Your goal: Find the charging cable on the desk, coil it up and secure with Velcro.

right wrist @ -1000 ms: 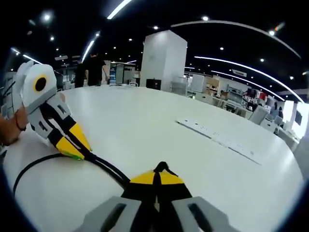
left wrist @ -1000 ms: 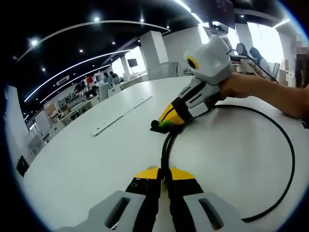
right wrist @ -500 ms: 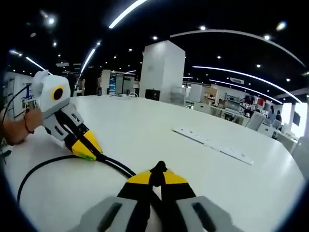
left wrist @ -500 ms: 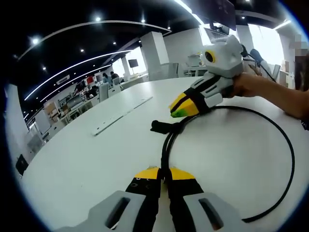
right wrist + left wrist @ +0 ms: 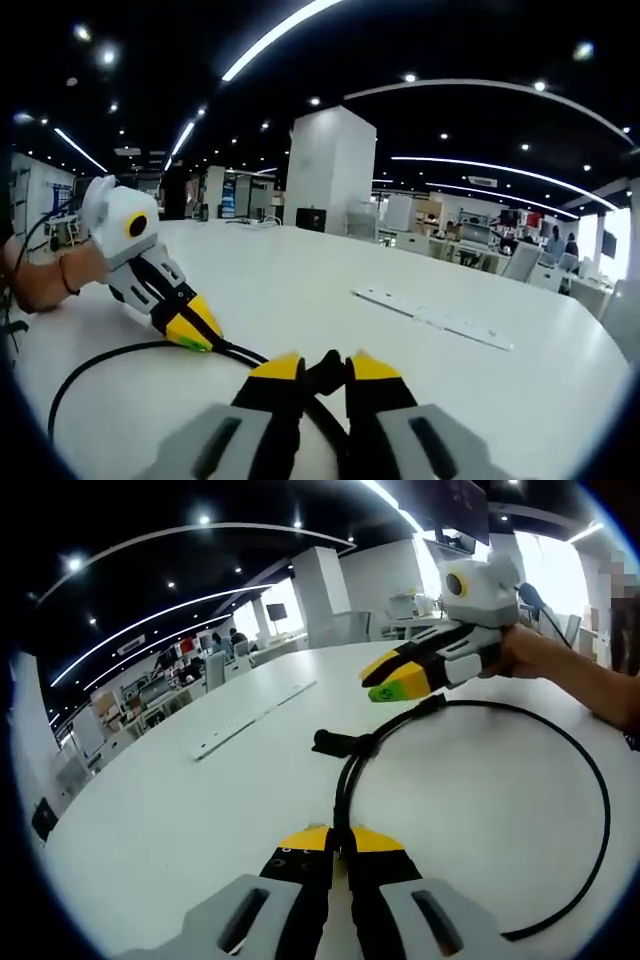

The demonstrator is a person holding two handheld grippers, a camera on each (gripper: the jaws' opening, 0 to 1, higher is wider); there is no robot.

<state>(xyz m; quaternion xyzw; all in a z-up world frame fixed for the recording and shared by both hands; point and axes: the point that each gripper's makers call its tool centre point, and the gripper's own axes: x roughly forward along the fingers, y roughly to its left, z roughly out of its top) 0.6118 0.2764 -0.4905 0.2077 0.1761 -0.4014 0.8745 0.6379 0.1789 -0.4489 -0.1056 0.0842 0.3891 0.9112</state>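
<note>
Left gripper (image 5: 338,842): squeezed tight on the black cable (image 5: 345,780). It has not moved; it pins both strands down on the white counter (image 5: 180,810).

Cable: it lies on the counter in a big open loop that swings out to the side and comes back. Its dark end piece (image 5: 335,743) sits a little past the left gripper, flat on the counter.

Right gripper (image 5: 392,679): a second ago it was pinching that end piece. Now it has let go and lifted up and away. In the right gripper view its yellow tips (image 5: 324,368) stand apart, with the end piece between them.

What this means: the loop is made but not tied. I think the right gripper must next grab again and wrap the Velcro round it.

Long white strip (image 5: 250,718): lies well apart, untouched.
</note>
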